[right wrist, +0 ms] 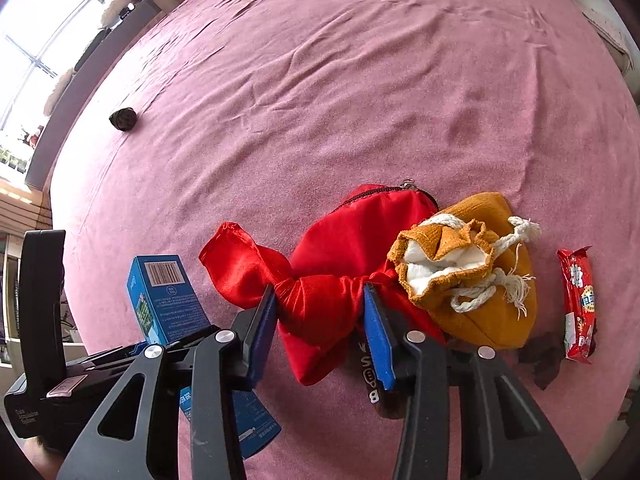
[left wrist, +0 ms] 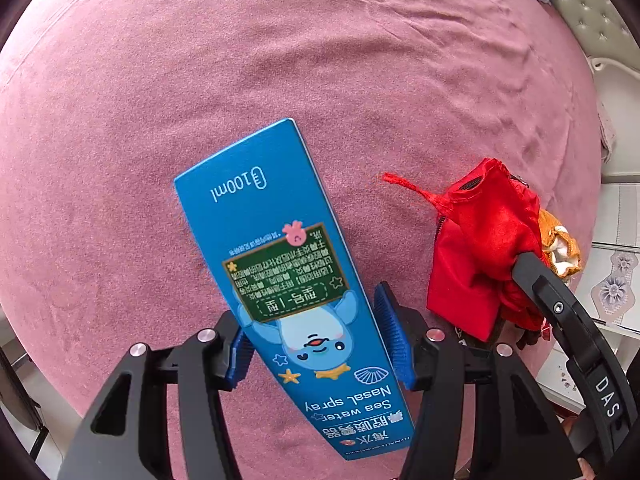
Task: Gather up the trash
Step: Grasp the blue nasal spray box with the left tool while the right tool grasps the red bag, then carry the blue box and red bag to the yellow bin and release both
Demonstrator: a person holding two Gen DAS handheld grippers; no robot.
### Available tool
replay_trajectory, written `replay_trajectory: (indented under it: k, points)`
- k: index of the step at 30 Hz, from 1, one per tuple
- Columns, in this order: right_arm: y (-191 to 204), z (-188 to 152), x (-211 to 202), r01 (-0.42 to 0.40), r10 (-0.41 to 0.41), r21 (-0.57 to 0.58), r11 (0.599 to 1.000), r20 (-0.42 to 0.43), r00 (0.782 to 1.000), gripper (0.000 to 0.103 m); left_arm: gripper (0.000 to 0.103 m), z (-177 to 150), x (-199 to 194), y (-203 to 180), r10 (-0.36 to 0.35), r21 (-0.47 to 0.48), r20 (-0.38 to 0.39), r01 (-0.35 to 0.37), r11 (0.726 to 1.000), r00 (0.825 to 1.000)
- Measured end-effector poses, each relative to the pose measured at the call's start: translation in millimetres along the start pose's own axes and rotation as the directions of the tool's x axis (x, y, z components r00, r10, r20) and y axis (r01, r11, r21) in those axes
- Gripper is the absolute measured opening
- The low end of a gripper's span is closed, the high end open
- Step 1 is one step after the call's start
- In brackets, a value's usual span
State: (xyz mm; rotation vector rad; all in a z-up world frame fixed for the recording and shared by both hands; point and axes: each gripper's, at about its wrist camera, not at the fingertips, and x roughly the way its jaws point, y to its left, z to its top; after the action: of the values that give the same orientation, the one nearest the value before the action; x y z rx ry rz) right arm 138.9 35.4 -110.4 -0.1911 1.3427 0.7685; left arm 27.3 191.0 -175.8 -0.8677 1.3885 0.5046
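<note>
In the left wrist view, the left claw (left wrist: pixel 316 344) points down at the pink bed (left wrist: pixel 200 80) with the blue nasal-spray box (left wrist: pixel 280 264) standing between its pads. The box's long axis runs from the claw away into the scene, leaning slightly left. The left pad looks pressed to the box's edge, while a sliver of gap shows at the right pad, so whether it is truly pinched cannot be told. To the right lies the red zip bag (left wrist: pixel 476 256), with the right claw's black finger reaching into it.

In the right wrist view, the right claw (right wrist: pixel 320 304) pinches a bunched fold of the red zip bag (right wrist: pixel 332 264), its zipped mouth pointing to the far side. The box (right wrist: pixel 164 296) sits just left, so it probably has to travel right toward that mouth. Only this view shows the mustard drawstring pouch (right wrist: pixel 480 280) in full, the red snack wrapper (right wrist: pixel 578 304) at far right, and a dark lump (right wrist: pixel 123 119) far left.
</note>
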Motion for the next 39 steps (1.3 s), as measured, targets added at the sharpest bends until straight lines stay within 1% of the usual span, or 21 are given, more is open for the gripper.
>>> replay_trajectory:
  k: [6, 9, 13, 18, 22, 27, 31, 39]
  points:
    - [-0.2, -12.3, -38.2, -0.043, 0.041, 0.031, 0.999, 0.068, 0.997, 0.038, 0.055, -4.3, -16.4, -10.4, -0.018, 0.071, 0.018, 0.017, 0.997, 1.000]
    - [-3.8, -21.2, -59.3, -0.080, 0.073, 0.067, 0.995, 0.096, 0.993, 0.038, 0.055, -13.3, -26.0, -20.1, -0.033, 0.106, 0.021, 0.031, 0.994, 0.999]
    - [-10.7, -35.5, -86.9, -0.099, 0.084, 0.103, 0.990, 0.141, 0.986, 0.038, 0.055, -28.4, -39.1, -37.3, -0.063, 0.161, 0.018, 0.060, 0.985, 0.998]
    - [-31.6, -60.7, -116.4, -0.094, 0.062, 0.173, 0.980, 0.183, 0.981, 0.038, 0.055, -51.0, -52.1, -63.3, -0.093, 0.238, 0.007, 0.088, 0.967, 0.996]
    - [-56.2, -84.0, -137.4, -0.078, 0.026, 0.238, 0.968, 0.213, 0.977, 0.039, 0.055, -69.6, -52.2, -91.3, -0.104, 0.298, -0.010, 0.102, 0.949, 0.995]
    - [-95.7, -117.7, -161.9, -0.051, -0.031, 0.333, 0.942, 0.238, 0.971, 0.039, 0.055, -101.2, -50.1, -131.7, -0.112, 0.389, -0.044, 0.120, 0.913, 0.993]
    - [-129.9, -149.7, -183.0, -0.030, -0.087, 0.414, 0.910, 0.260, 0.962, 0.039, 0.055, -130.9, -43.4, -167.9, -0.102, 0.466, -0.077, 0.127, 0.875, 0.992]
    - [-203.0, -217.3, -217.9, -0.016, -0.184, 0.576, 0.818, 0.288, 0.940, 0.039, 0.055, -191.6, -22.0, -238.2, -0.074, 0.602, -0.146, 0.148, 0.785, 0.986]
